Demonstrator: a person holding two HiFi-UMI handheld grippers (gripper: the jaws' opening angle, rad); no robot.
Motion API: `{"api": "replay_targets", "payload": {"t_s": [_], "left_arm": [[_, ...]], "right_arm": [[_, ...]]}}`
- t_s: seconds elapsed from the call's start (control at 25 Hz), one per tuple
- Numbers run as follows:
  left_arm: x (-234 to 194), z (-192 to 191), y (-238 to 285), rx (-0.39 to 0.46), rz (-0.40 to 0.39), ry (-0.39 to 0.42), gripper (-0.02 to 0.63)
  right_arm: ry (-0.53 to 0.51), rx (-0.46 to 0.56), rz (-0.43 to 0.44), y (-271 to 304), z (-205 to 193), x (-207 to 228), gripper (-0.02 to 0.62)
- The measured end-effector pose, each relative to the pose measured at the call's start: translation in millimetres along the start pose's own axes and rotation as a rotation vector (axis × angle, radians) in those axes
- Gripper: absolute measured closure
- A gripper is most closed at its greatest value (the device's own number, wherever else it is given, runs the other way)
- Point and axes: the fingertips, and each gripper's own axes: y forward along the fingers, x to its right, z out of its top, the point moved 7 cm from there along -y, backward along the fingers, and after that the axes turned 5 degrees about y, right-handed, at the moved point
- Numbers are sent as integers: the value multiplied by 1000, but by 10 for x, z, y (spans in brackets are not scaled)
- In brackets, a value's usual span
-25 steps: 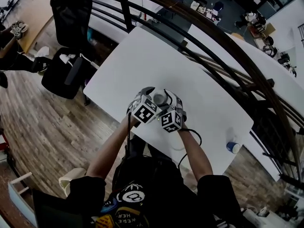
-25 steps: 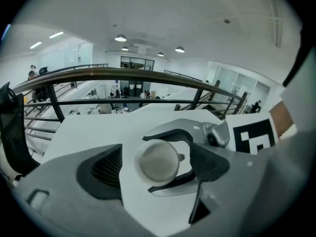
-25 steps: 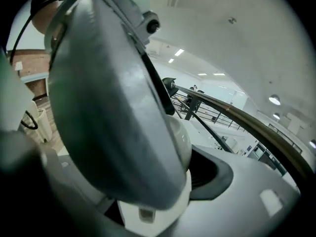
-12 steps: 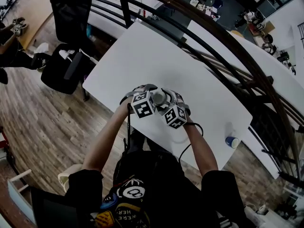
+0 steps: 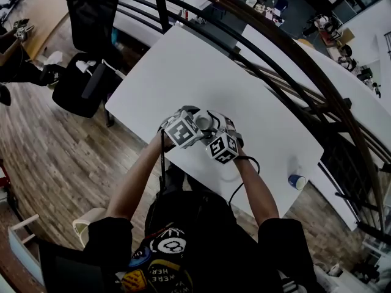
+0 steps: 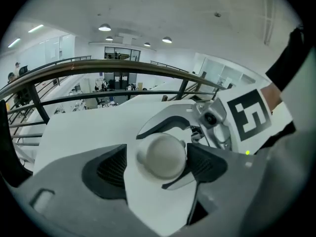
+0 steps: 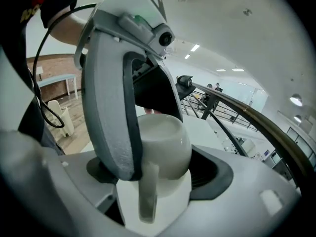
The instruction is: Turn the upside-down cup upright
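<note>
1. Cup (image 6: 161,155), plain white with one handle, was at the centre of the head view over the white table (image 5: 183,66), near the table's lower edge, with both grippers meeting around it. Whether it rested on the tabletop, and which way up it stood, could not be told.
2. The left gripper (image 6: 158,166) had its jaws spread and closing, with the cup between them. A strip of tabletop showed between the left pad and the cup.
3. The right gripper (image 7: 154,174) had its jaws wide around the cup, whose handle pointed at that camera. Its right pad looked to be against the cup wall. The cup's other side was hidden behind the left gripper's grey finger (image 7: 111,107), so a pinch could not be confirmed.
4. A marker cube (image 6: 249,115) on the right gripper carried a black-and-white square pattern. The shirt print (image 5: 164,249), at the bottom of the head view, had lettering too small to read.
5. A blue-topped container (image 5: 299,182) stood at the table's lower right, well apart from the cup. A black office chair (image 5: 91,23) was at the upper left.
</note>
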Motion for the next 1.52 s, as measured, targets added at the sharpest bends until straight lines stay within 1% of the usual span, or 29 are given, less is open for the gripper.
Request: {"api": "replay_targets", "payload": {"t_s": [0.04,0.08,0.12,0.32,0.36,0.44,0.52,0.64,0.84,1.04,1.12,1.24,1.32,1.4,1.44,1.52], "left_arm": [[18,12,1,7,-8,6,221],[36,25,1,12,-13,6,254],[47,36,2,14,-15,4,264],[80,62,48,2,-13,21,270],[86,64,45,13,-21,18,272],[77,53,25,59,-50,-16,273],[47,13,5,118,-89,-74,275],[7,-76,-30,200,-152,-175,275],[-22,-265,-82,365,-298,-398,275],[-64,-425,-83,490,-385,-556,275],[-102,-456,-112,546,-416,-608,275],[-161,-482,-170,624,-433,-672,275],[-209,-502,-222,667,-426,-700,275],[-281,-502,-304,706,-409,-714,275],[-318,-488,-352,725,-399,-716,275],[-393,-438,-447,762,-383,-711,275]], "right_arm": [[9,11,8,-15,10,-5,209],[14,16,9,-28,15,-3,209],[16,16,7,-35,14,4,209],[23,0,0,-53,-22,5,209],[30,1,1,-69,-27,9,209],[35,-4,11,-102,-24,21,207],[17,-25,37,-120,-13,23,207],[-16,-53,98,-142,6,6,205],[-16,-28,260,-269,45,-7,205],[-41,-35,374,-279,105,13,204],[-41,-15,400,-295,161,52,204],[-37,47,395,-360,258,139,207],[5,106,374,-415,282,200,209],[75,169,340,-478,288,292,209],[123,202,320,-516,275,353,209],[260,276,298,-594,225,469,209]]}}
